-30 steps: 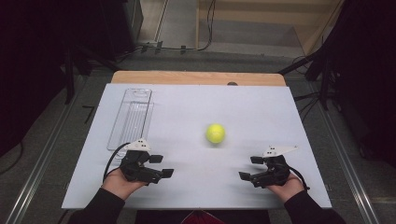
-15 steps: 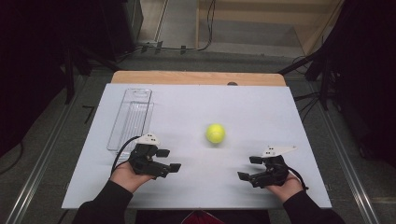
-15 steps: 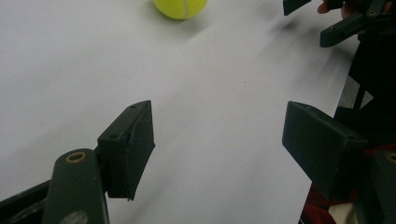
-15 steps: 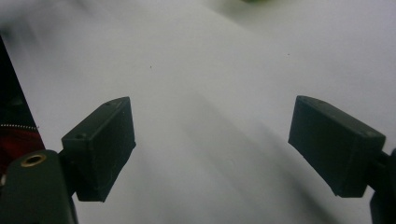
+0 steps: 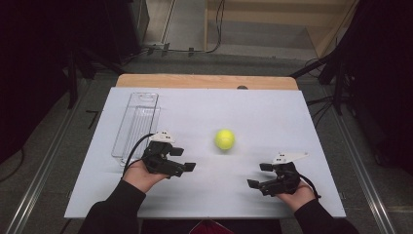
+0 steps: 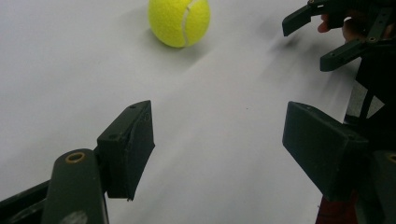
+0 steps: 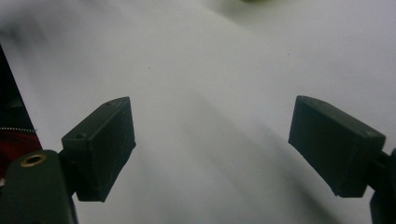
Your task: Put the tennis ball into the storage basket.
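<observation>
A yellow tennis ball point(image 5: 224, 139) rests on the white table top point(image 5: 272, 112) near its middle; in the left gripper view the tennis ball point(image 6: 179, 21) lies ahead of the jaws, at the top. My left gripper point(image 5: 184, 159) hovers to the ball's left and a little nearer the person, jaws apart with nothing between them point(image 6: 219, 140). My right gripper point(image 5: 258, 175) is held low at the front right, open and empty point(image 7: 210, 144). From the left gripper view, the right gripper point(image 6: 308, 43) shows at the upper right.
A clear plastic tray point(image 5: 136, 122) lies lengthwise at the left of the table, just behind the left hand. A wooden strip point(image 5: 204, 81) borders the far edge. Dark stands and cables surround the table on the floor.
The left hand and its gripper have moved right and slightly forward, closer to the ball. The right hand and the ball have kept still.
</observation>
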The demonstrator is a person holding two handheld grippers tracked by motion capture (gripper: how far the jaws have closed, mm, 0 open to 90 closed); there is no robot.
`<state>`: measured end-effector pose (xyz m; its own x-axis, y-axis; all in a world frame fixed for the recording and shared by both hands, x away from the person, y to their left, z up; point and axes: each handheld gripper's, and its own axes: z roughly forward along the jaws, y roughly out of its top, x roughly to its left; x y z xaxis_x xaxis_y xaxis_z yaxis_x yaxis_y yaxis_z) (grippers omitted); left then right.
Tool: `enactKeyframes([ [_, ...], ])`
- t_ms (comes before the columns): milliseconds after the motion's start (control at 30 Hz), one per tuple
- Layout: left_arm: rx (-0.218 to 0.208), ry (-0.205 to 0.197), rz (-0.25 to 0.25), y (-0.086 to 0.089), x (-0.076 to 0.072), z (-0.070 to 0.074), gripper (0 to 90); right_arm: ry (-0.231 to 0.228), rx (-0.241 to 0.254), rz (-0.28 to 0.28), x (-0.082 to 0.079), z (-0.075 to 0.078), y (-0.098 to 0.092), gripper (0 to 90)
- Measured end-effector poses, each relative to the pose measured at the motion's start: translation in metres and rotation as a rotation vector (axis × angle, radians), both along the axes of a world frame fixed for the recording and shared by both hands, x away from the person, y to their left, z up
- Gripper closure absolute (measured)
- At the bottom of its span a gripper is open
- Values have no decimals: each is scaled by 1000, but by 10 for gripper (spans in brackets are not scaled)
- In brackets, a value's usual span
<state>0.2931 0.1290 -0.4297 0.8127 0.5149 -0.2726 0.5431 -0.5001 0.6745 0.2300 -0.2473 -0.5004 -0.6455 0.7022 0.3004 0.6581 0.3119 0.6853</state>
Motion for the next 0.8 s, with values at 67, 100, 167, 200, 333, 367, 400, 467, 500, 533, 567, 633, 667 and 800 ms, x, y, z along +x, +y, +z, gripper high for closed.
enactKeyframes([
  [67, 8, -5, -8, -3, 3, 1, 256, 1, -2, -5, 0, 0, 0, 127],
  [100, 7, -8, -8, -3, 4, 1, 256, 0, -3, -8, 0, 0, -1, 127],
  [167, 10, -10, -6, -5, 6, 2, 256, 3, -4, -15, 0, 0, -1, 127],
  [200, 10, -10, -6, -5, 6, 2, 257, 2, -7, -18, 0, 0, -2, 127],
  [333, 0, -24, -8, -9, 10, 5, 257, 0, -7, -22, 0, 0, -2, 127],
  [367, 0, -27, -16, -13, 13, 7, 256, -2, -7, -23, 0, 0, -3, 127],
  [400, -1, -28, -17, -15, 14, 7, 256, -2, -7, -22, 0, 0, -3, 127],
  [467, 4, -30, -30, -19, 16, 8, 255, -2, 2, -21, 0, 1, -4, 127],
  [500, 9, -30, -30, -21, 17, 9, 249, -5, 9, -19, 0, 1, -4, 127],
  [533, 14, -28, -35, -23, 18, 9, 228, -5, 15, -23, 0, 2, -4, 127],
  [567, 14, -28, -35, -23, 18, 9, 226, -7, 14, -20, -1, 2, -4, 127],
  [633, 24, -28, -40, -26, 20, 10, 210, -5, 7, -21, -1, 1, -4, 127],
  [667, 29, -26, -42, -31, 23, 9, 157, -2, 7, -23, -1, 1, -4, 127],
  [800, 56, -11, -62, -39, 27, 5, 0, -6, 21, -21, -1, 2, -5, 127],
])
